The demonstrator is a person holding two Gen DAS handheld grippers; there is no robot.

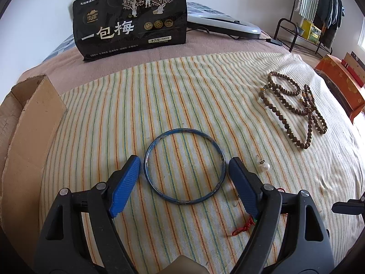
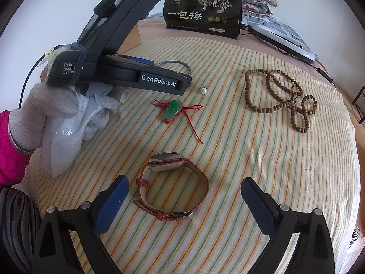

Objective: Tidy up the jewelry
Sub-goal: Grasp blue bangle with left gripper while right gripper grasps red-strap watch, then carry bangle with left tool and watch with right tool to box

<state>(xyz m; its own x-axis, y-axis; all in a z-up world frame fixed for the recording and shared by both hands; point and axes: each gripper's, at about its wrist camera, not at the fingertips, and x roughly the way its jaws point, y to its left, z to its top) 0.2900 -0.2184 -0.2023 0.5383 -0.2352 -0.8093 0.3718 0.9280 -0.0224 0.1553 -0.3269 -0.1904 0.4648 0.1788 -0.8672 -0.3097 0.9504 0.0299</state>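
Grippers, two. Left gripper [image 1: 182,171] is hovering wide open, holding nothing, its blue fingers [image 1: 126,182] flanking one blue bangle [image 1: 184,165] without touching. Right gripper [image 2: 182,205] is likewise gaping and empty, one red-strapped watch [image 2: 173,185] lying between its fingers. Striped cloth [image 1: 136,105] is offering open room at 12 o'clock of the bangle. One pearl [image 2: 203,90], one green pendant [image 2: 173,109] on red cord, one tangle of brown beads [image 2: 280,96] at 2 o'clock. Cardboard box [image 1: 29,123] bordering at 9 o'clock; black pouch [image 1: 130,20] at 12.
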